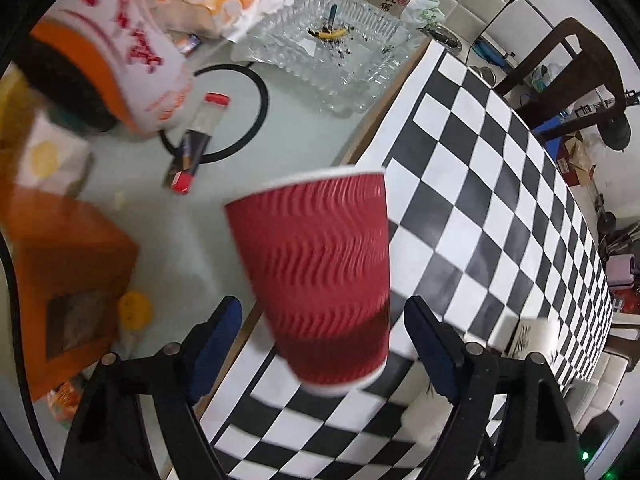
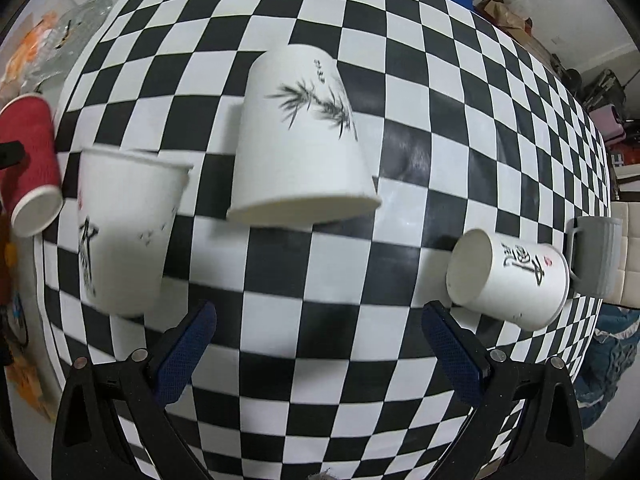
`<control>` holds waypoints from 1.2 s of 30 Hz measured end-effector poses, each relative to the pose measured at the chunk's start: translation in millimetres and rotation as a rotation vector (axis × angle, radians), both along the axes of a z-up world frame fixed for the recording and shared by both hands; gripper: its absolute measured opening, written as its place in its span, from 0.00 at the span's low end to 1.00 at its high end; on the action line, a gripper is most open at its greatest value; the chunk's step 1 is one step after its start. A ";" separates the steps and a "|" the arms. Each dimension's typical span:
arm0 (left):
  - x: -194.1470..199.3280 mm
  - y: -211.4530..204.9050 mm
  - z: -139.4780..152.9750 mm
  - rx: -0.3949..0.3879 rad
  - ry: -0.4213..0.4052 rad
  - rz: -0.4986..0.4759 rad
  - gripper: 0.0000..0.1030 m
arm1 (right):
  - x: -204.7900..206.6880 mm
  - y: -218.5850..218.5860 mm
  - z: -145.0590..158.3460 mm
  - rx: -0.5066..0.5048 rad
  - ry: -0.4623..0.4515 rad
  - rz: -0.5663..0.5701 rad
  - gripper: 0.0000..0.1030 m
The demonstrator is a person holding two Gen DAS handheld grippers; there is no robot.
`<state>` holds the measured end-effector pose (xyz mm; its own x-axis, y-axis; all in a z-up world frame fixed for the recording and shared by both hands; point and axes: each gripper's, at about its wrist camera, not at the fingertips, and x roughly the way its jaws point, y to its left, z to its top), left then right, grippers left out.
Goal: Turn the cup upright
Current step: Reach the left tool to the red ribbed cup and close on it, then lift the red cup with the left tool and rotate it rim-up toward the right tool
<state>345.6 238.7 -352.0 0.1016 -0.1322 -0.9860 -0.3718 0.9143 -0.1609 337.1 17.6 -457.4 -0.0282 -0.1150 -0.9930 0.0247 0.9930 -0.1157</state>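
In the left wrist view a red ribbed paper cup (image 1: 320, 272) stands between my left gripper's open fingers (image 1: 218, 340), its wide rim away from the camera, the pads not touching it. My left gripper (image 1: 324, 344) is open around it. The red cup also shows at the far left of the right wrist view (image 2: 30, 160). In the right wrist view a white cup with a bamboo print (image 2: 296, 140) stands mouth down on the checkered cloth (image 2: 320, 320). My right gripper (image 2: 320, 344) is open and empty in front of it.
A white cup with calligraphy (image 2: 124, 232) stands at left, another white cup (image 2: 508, 276) lies on its side at right, and a grey mug (image 2: 600, 256) is beyond it. A glass ashtray (image 1: 332, 48), a lighter (image 1: 198, 144), bags and orange boxes (image 1: 68, 288) crowd the bare table.
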 end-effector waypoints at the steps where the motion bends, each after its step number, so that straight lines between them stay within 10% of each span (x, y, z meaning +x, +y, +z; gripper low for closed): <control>1: 3.7 1.6 -4.5 -0.001 0.006 0.000 0.80 | 1.4 -0.1 -1.5 -0.003 0.001 -0.004 1.00; 10: 5.1 -3.9 -3.6 0.113 -0.017 -0.088 0.71 | 22.3 1.5 -6.1 -0.024 0.000 -0.018 1.00; 19: -38.5 -17.4 56.1 0.277 -0.106 -0.201 0.71 | -11.1 -31.2 25.8 -0.003 -0.044 -0.020 1.00; 30: -122.6 -116.4 129.3 0.315 -0.173 -0.295 0.71 | -81.7 -75.9 77.8 0.042 -0.118 -0.041 1.00; 36: -167.4 -201.4 120.1 0.251 -0.147 -0.376 0.71 | -125.9 -134.9 80.1 0.037 -0.127 -0.102 1.00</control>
